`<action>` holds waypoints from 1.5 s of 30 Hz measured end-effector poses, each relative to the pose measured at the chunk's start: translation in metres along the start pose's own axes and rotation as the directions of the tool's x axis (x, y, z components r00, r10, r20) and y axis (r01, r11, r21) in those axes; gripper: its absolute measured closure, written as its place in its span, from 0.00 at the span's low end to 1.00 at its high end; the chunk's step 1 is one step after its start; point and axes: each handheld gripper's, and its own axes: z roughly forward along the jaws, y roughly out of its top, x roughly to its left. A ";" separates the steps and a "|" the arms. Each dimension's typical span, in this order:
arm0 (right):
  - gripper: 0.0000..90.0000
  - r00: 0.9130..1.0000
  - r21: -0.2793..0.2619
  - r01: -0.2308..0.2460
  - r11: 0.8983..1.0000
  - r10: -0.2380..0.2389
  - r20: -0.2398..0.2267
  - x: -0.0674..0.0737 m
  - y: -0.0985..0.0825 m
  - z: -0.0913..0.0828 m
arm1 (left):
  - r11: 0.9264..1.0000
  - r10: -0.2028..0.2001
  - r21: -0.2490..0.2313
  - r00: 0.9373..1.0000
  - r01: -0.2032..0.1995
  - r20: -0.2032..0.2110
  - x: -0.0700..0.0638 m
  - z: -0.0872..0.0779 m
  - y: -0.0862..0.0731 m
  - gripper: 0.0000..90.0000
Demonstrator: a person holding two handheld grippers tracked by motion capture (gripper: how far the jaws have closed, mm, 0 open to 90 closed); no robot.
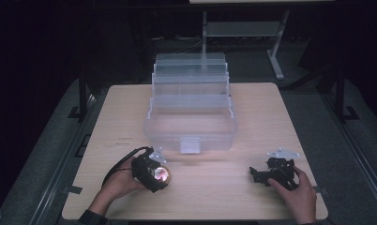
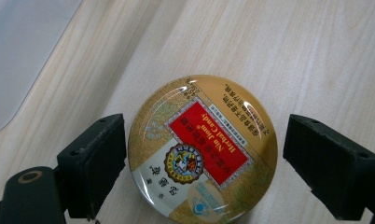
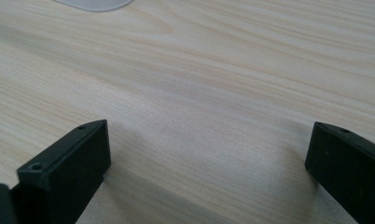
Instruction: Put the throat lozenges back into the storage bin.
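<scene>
A round gold candy tin (image 2: pixel 202 149) with a red label lies flat on the wooden table (image 1: pixel 271 117). My left gripper (image 2: pixel 205 140) stands open around it. Its left jaw is at the tin's edge, and the right jaw is a small gap away. In the high view the tin (image 1: pixel 162 174) glints at the tip of the left gripper (image 1: pixel 151 171), near the table's front left. My right gripper (image 1: pixel 258 175) rests at the front right, held by a hand. Seen in its own view, the right gripper (image 3: pixel 206 154) is open wide over bare wood.
A clear plastic tackle box (image 1: pixel 191 112) stands open in the middle of the table, its tiered trays stepped up toward the back. Its front latch (image 1: pixel 190 145) faces me. A metal stand (image 1: pixel 275 56) sits on the floor behind the table.
</scene>
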 end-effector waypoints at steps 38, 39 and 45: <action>0.00 1.000 0.000 0.000 1.000 0.000 0.000 0.000 0.000 0.000 | 0.997 0.006 0.081 1.000 -0.005 -0.015 -0.001 0.013 0.006 0.21; 0.00 1.000 0.000 0.000 1.000 0.000 0.000 0.000 0.000 0.000 | 0.997 0.006 0.081 1.000 -0.005 -0.015 -0.001 0.013 0.006 0.21; 0.00 1.000 0.000 0.001 1.000 -0.001 0.000 0.000 0.000 0.000 | 0.996 0.006 0.085 1.000 -0.005 -0.014 -0.002 0.013 0.006 0.21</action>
